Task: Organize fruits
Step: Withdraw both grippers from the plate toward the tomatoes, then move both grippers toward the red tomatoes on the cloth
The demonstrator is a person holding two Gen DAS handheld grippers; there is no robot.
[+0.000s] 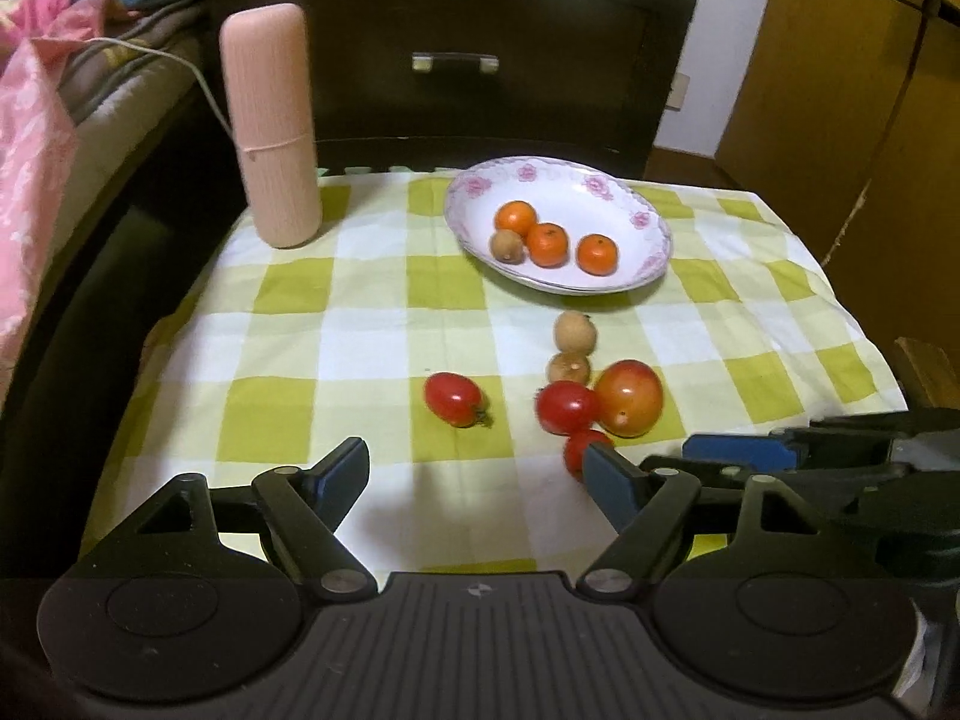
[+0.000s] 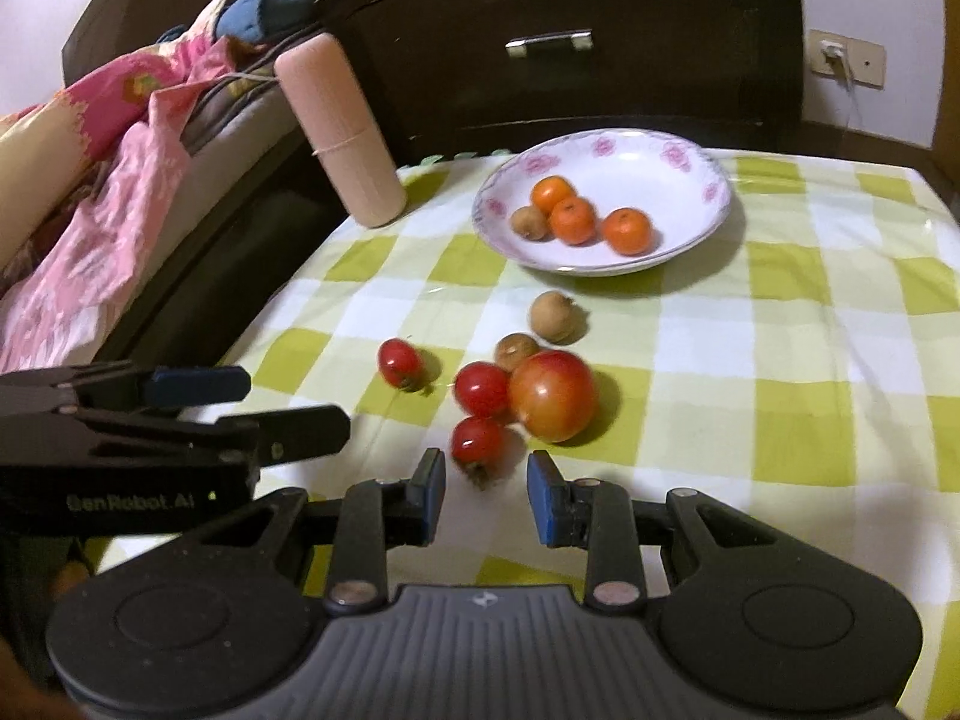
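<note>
Left gripper: we see our left gripper (image 1: pixel 474 474) spread wide with nothing between its blue pads (image 1: pixel 345 471), low over the checked cloth (image 1: pixel 372 324).
Right gripper: our right gripper (image 2: pixel 486 495) is also spread apart and holds nothing; one small red tomato (image 2: pixel 478 441) lies just ahead of the gap, at 12 o'clock from the pads, not touching them as far as we can tell.
Plate: we find the flowered plate (image 2: pixel 690 156) at 12 o'clock on the cloth, carrying three oranges (image 2: pixel 573 219) and one brown longan (image 2: pixel 530 222) at their 9 o'clock side.
Loose fruit: between plate and grippers we count a large red-orange tomato (image 2: pixel 555 395), a second small tomato (image 2: pixel 482 389) touching it at 9 o'clock, and a third small tomato (image 2: pixel 400 363) apart from the cluster further toward 9 o'clock.
Longans on cloth: we see one longan (image 2: pixel 515 350) touching the large tomato at 11 o'clock, another longan (image 2: pixel 553 315) just beyond it toward the plate.
Pink cylinder: we note a tall pink container (image 1: pixel 270 126) upright at the cloth's far corner, at 10 o'clock from the plate.
Backdrop: a dark drawer unit (image 1: pixel 456 60) stands behind the table.
</note>
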